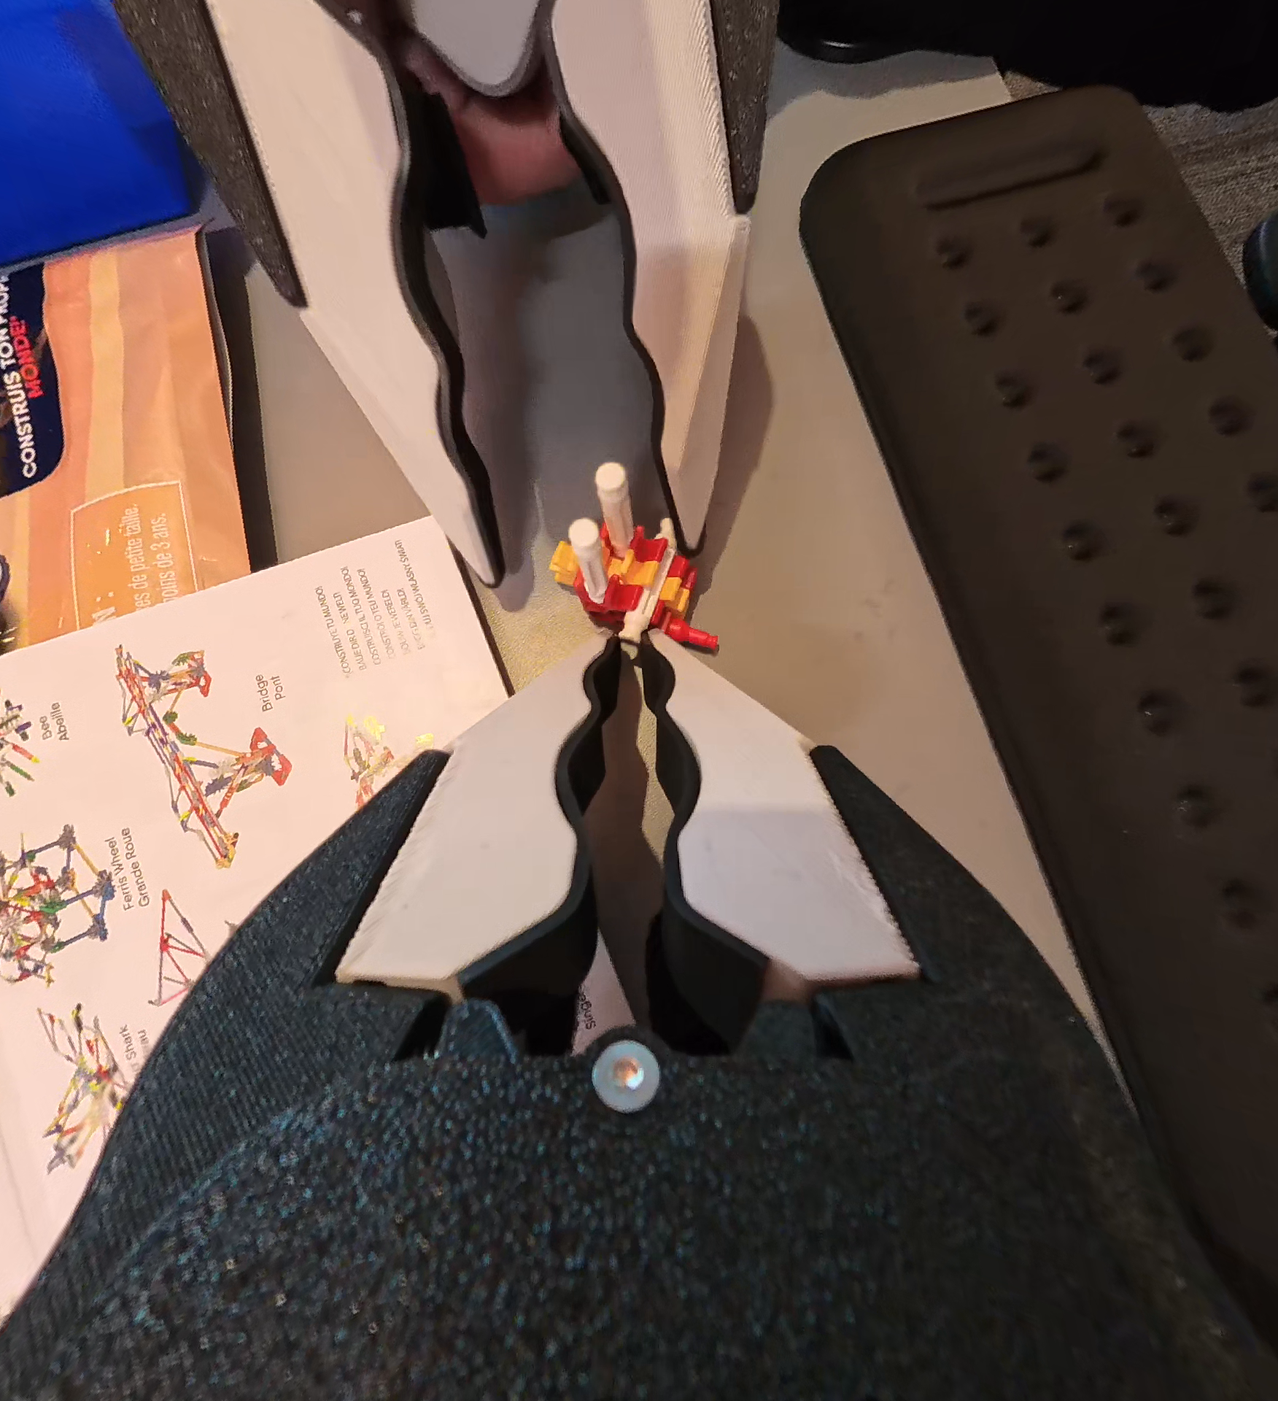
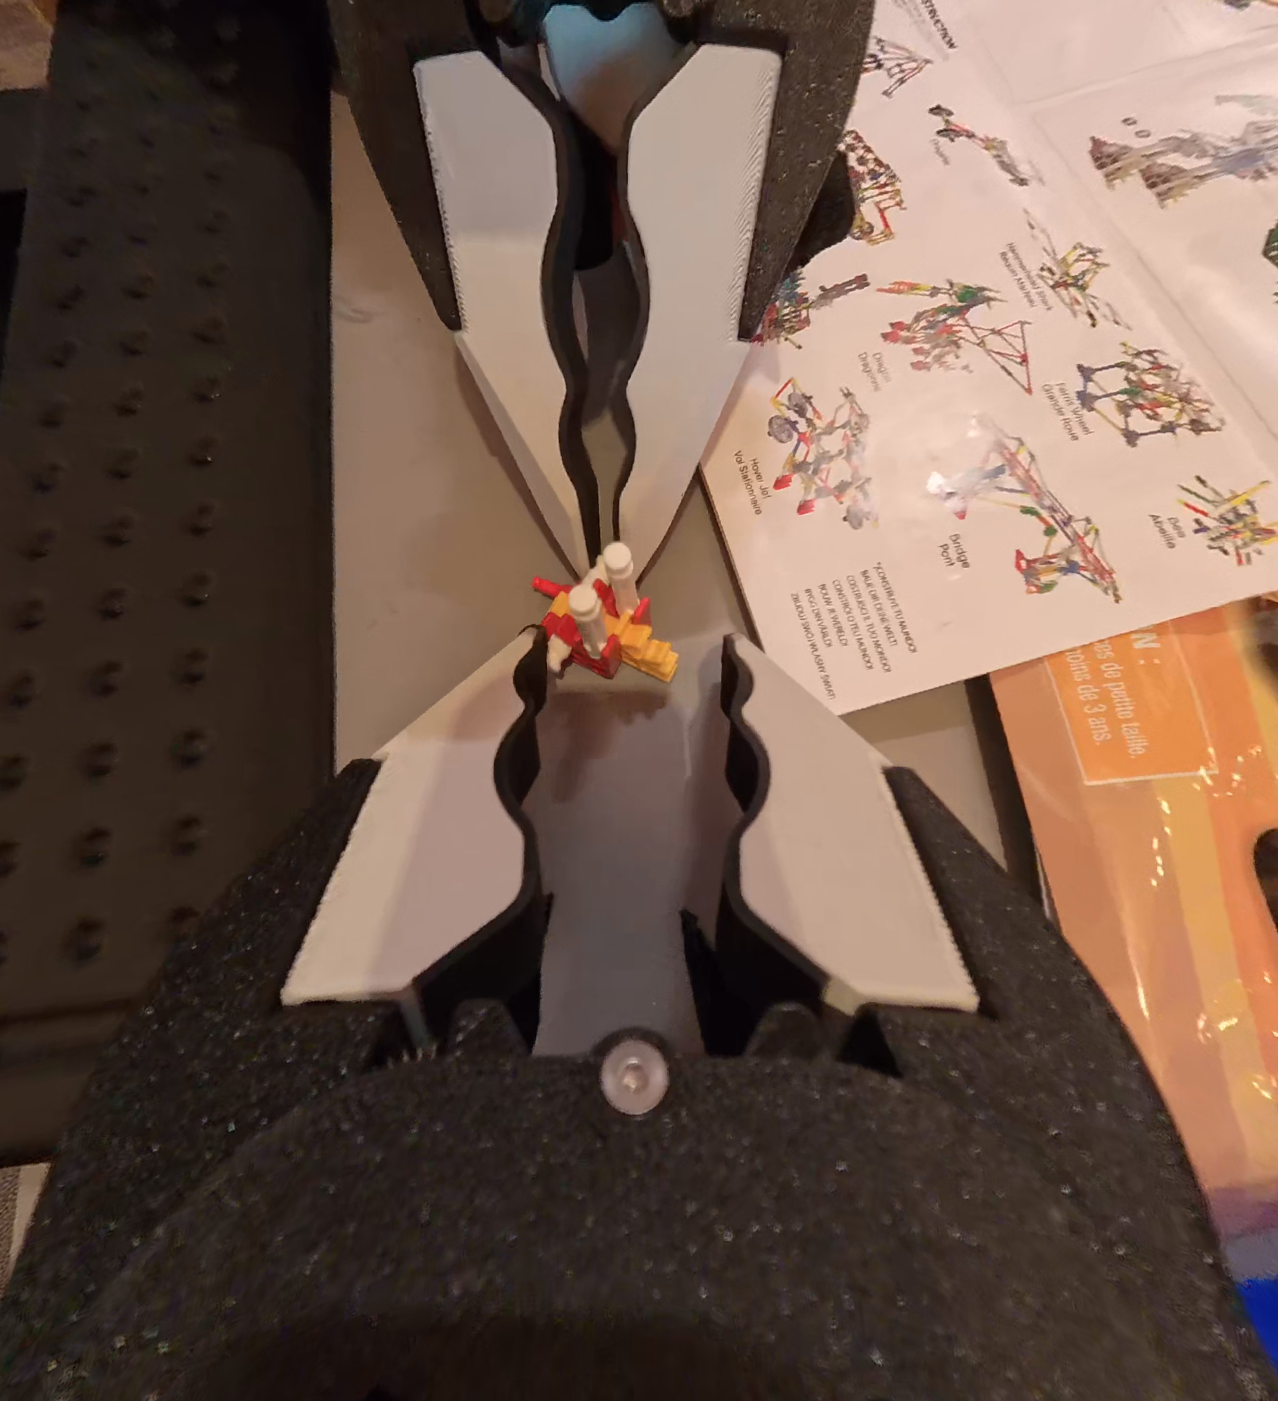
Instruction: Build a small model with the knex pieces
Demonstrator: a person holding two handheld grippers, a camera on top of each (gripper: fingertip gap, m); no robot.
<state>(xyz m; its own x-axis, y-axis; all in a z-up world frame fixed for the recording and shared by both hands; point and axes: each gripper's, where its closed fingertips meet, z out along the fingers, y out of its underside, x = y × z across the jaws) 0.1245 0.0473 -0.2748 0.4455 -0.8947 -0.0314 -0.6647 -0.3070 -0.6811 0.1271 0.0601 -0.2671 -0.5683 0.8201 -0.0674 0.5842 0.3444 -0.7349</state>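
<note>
Item: small toy assembly (image 1: 632, 580) of red and yellow connector pieces with white rods, two rods standing upright — it is sitting between the two grippers, over the pale desk (image 1: 787, 531), near its middle.

Left gripper (image 1: 630, 644): its jaws are pressing together at the tips, pinching the near end of a white rod that belongs to the assembly. In the right wrist view the same gripper (image 2: 596, 565) is coming in from the far side, tips closed against the piece.

Right gripper (image 2: 624, 656): its jaws are standing wide apart and gripping nothing; the left finger's tip is touching or lying just beside the red part of the assembly (which of the two cannot be told), while the right finger is standing clear of the yellow part. Seen from the left wrist view, this gripper (image 1: 594, 565) is reaching in from the top, its open fingers flanking the assembly.

Surroundings: a glossy instruction sheet (image 1: 166, 758) printed with coloured model pictures is lying on the desk beside the grippers; an orange and blue toy box (image 1: 113, 424) is lying next to the sheet — partly under it. A long black pad with rows of dimples (image 1: 1113, 531) is running along the other side of the desk.
</note>
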